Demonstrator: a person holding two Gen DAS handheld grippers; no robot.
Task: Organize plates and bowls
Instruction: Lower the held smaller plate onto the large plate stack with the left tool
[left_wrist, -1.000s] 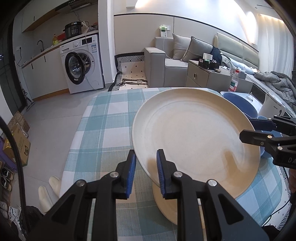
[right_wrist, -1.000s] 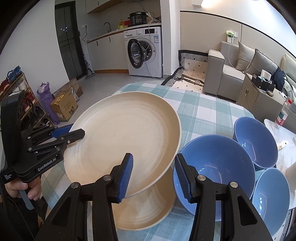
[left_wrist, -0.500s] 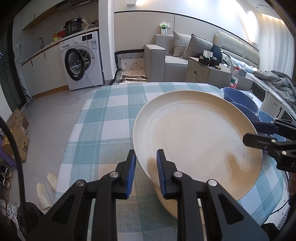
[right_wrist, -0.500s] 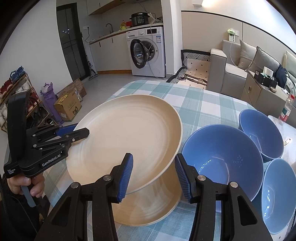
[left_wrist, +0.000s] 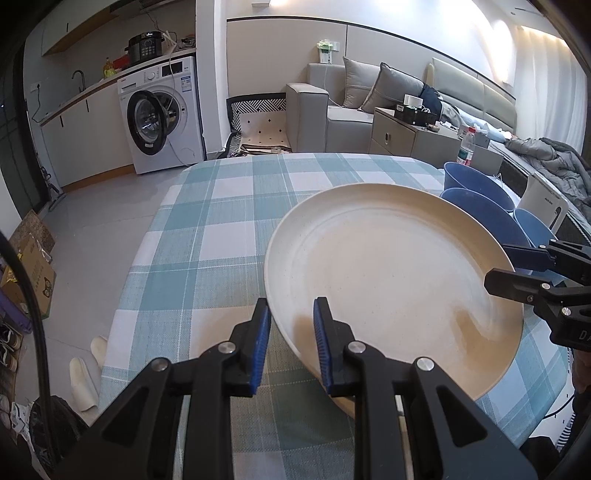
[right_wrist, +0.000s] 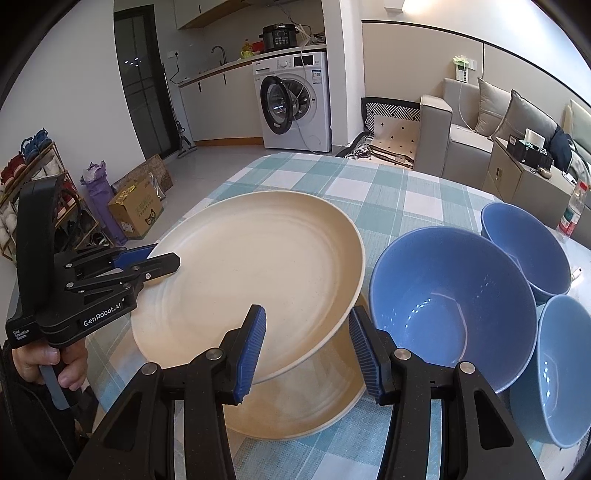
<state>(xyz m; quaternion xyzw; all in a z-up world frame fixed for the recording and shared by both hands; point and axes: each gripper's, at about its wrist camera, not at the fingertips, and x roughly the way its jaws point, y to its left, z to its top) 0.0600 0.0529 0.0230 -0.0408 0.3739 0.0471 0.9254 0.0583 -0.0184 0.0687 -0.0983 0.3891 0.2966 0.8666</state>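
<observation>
Top plate (right_wrist: 255, 266) held tilted just above the bottom plate (right_wrist: 314, 398), not yet stacked. Left gripper (left_wrist: 290, 345) jaws clamp its rim; right gripper (right_wrist: 306, 350) jaws straddle the opposite rim w/ a gap, contact unclear. Three bowls (right_wrist: 450, 306) beside the plates, unstacked.

On the side of my left gripper (right_wrist: 162, 260), seen from the right wrist camera, white lettering reads "GenRobot.AI", and a smaller white label at its handle end seems to say "Data Acquisition System", though that one is too small for me to be sure. In the left wrist view my right gripper (left_wrist: 517, 266) shows only the letters "D" and "A" before the picture's edge cuts them off. Labels on the washing machine (right_wrist: 295, 103) and the bottle (right_wrist: 570, 214) are too small to read.
</observation>
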